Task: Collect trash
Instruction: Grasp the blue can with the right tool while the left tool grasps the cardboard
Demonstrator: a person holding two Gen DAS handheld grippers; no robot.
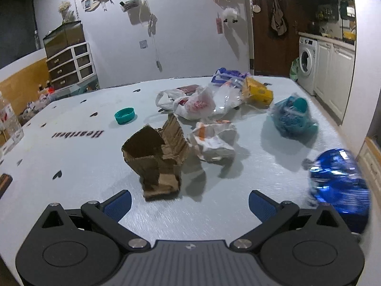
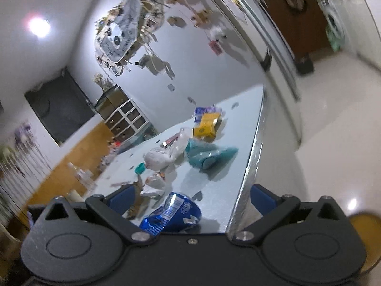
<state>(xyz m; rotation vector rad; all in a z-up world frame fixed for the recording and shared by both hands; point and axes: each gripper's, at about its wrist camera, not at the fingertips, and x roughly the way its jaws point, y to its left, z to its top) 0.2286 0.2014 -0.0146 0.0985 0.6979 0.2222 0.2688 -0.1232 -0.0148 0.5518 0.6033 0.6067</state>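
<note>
Where a pale blue table (image 1: 71,157) fills a white-walled room, litter lies scattered ahead of two spread-fingered, empty grippers.
Torn cardboard (image 1: 156,159) sits just ahead of the left gripper (image 1: 189,201); the blue wrapper (image 2: 170,215) lies between the right gripper's (image 2: 193,199) fingers, blurred, partly hidden by its body; crumpled paper (image 1: 213,140) lies beyond.

Pale blue tabletop (image 1: 71,157) printed with little black hearts and a black "Heartbeat", and around the torn brown cardboard box (image 1: 154,159) sit a teal round lid (image 1: 125,115), white-and-orange crumpled paper (image 1: 214,140), a yellow carton (image 1: 258,91) and a shiny blue wrapper (image 1: 340,181).
</note>
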